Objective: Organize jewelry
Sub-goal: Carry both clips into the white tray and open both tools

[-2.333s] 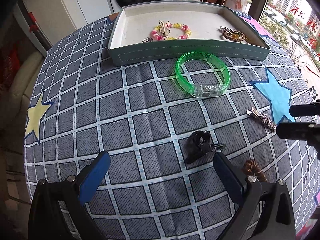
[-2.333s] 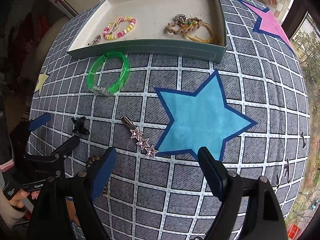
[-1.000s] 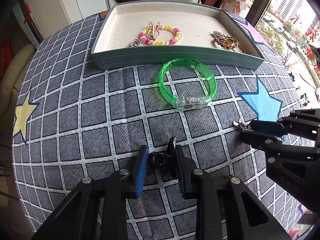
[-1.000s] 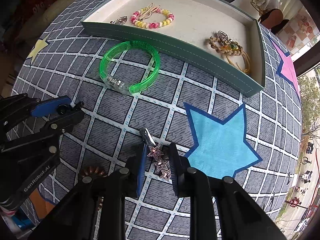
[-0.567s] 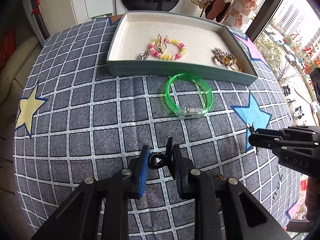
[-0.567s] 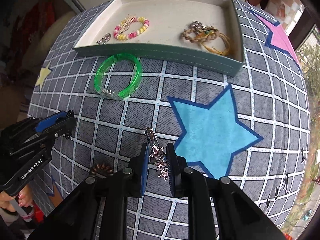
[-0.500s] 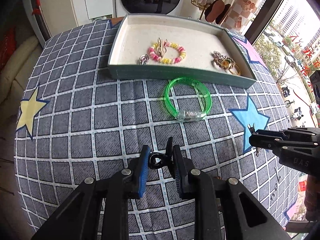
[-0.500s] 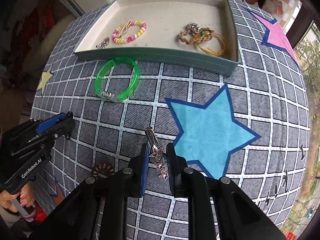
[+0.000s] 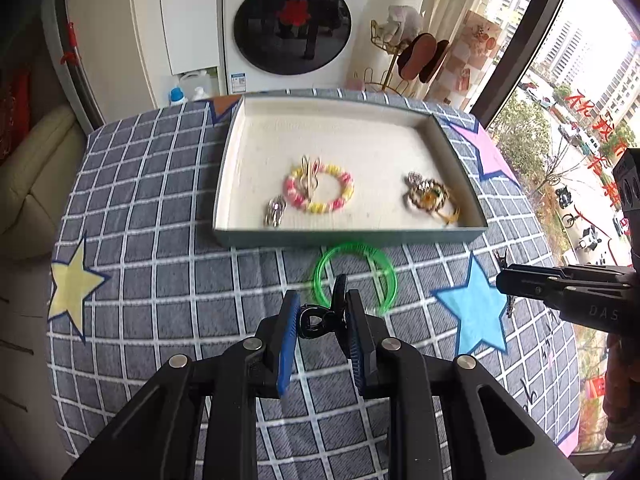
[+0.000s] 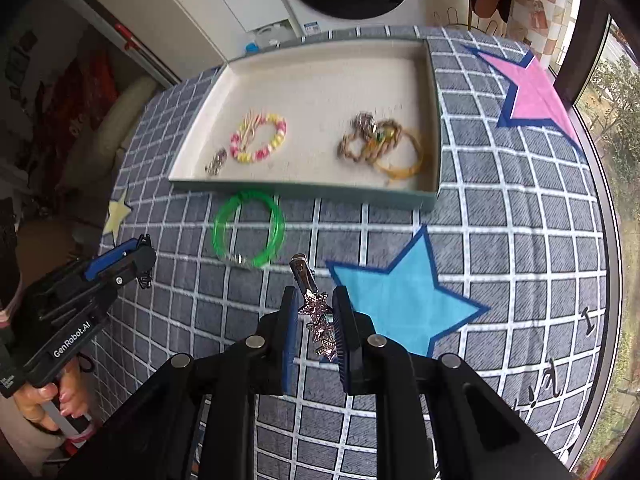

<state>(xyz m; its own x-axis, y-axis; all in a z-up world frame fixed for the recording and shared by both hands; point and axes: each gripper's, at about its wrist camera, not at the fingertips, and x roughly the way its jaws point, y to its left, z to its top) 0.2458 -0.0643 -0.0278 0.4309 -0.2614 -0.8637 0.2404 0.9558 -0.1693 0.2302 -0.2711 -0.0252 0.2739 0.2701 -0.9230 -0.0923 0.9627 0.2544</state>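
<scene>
My left gripper (image 9: 320,312) is shut on a small black claw clip (image 9: 316,320) and holds it above the checked cloth. My right gripper (image 10: 316,312) is shut on a pink star hair clip (image 10: 314,312), also lifted off the cloth. The green-sided tray (image 9: 348,236) lies ahead with a pink-yellow bead bracelet (image 9: 320,194), a small silver piece (image 9: 275,211) and a gold-brown tangle of bracelets (image 9: 430,198) in it. A green bangle (image 9: 356,276) lies on the cloth just in front of the tray. The same tray (image 10: 304,186) and bangle (image 10: 249,234) show in the right wrist view.
The round table has a checked grey cloth with a blue star (image 10: 400,300), a pink star (image 10: 532,92) and a yellow star (image 9: 74,284). A washing machine (image 9: 292,24) and a stand with hats (image 9: 420,60) are behind the table. A window is at the right.
Both grippers closed on their clips, the left on the black claw clip and the right on the star clip, then lifted them well above the cloth; the tray now looks farther below.
</scene>
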